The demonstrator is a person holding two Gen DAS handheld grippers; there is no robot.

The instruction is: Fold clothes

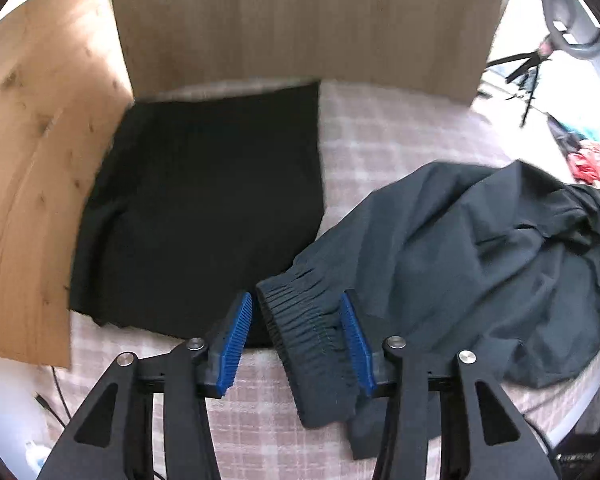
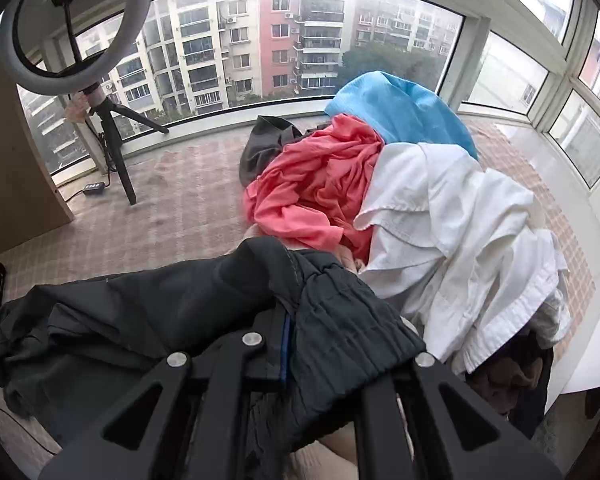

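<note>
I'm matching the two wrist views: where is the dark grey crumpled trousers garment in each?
Left wrist: dark grey crumpled trousers lower right, elastic cuff between open blue pads.
Right wrist: bottom left to centre, clamped in the hand-held gripper.
Shared landmark: pink checked cloth surface.

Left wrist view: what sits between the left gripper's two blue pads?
The ribbed elastic cuff of the dark grey trousers lies between the left gripper pads, which stand apart from it.
</note>
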